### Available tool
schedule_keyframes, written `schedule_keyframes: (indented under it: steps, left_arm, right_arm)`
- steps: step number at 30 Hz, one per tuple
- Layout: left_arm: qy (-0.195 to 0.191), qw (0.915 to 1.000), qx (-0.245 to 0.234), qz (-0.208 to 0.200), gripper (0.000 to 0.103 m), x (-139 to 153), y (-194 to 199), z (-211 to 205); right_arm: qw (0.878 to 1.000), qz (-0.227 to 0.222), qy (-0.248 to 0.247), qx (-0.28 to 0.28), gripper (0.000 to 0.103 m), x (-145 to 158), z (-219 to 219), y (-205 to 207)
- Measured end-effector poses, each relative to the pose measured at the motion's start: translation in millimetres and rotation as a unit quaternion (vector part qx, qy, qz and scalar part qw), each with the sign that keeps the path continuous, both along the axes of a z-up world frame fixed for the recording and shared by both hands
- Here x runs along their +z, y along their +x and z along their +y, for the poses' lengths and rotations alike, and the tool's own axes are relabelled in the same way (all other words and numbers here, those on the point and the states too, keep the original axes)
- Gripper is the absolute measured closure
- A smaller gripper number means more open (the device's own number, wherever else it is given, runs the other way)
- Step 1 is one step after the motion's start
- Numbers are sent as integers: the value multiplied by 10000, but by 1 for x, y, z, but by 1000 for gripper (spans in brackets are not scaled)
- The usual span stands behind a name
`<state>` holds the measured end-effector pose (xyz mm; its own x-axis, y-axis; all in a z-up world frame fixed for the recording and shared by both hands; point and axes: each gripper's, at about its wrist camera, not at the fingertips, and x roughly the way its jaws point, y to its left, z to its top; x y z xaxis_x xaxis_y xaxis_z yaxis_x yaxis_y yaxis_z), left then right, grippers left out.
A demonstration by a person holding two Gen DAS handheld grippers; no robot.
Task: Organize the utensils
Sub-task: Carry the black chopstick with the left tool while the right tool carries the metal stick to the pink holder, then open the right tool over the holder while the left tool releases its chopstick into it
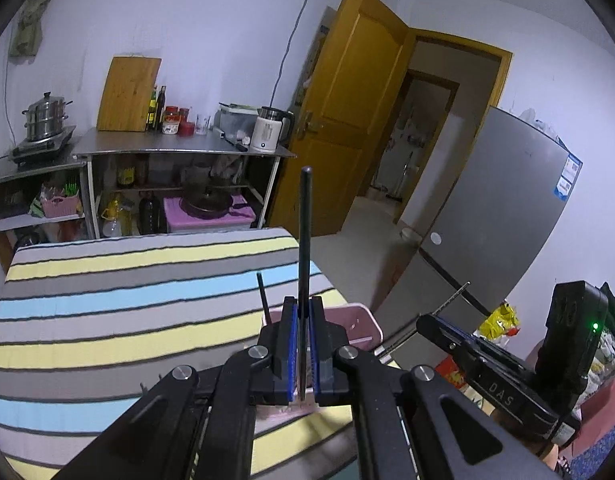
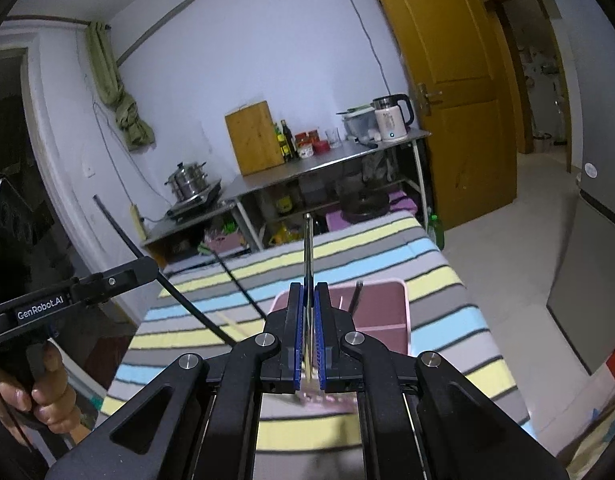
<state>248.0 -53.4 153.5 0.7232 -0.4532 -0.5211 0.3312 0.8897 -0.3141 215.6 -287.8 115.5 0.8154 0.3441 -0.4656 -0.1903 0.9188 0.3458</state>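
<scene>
Left tongs (image 1: 303, 344) pinch black chopstick (image 1: 305, 232); right tongs (image 2: 308, 332) — metal utensil (image 2: 308, 248).

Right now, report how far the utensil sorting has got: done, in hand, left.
Done: one black chopstick already stands in the pink plastic tray on the striped cloth. In hand: the left gripper is shut on a black chopstick, the right gripper on a thin silvery utensil. Left: both must go into the tray.
</scene>
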Motion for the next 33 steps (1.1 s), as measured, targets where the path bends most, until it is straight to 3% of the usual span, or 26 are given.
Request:
schedule_keyframes:
  steps: [14, 33]
  left_arm:
    - [-92, 9999, 38, -67, 98, 3, 20, -2]
    - [303, 9971, 27, 693, 98, -82, 43, -18]
  right_arm:
    - [10000, -23, -17, -62, 98, -4, 2, 16]
    - [9972, 735, -117, 6, 98, -64, 13, 27]
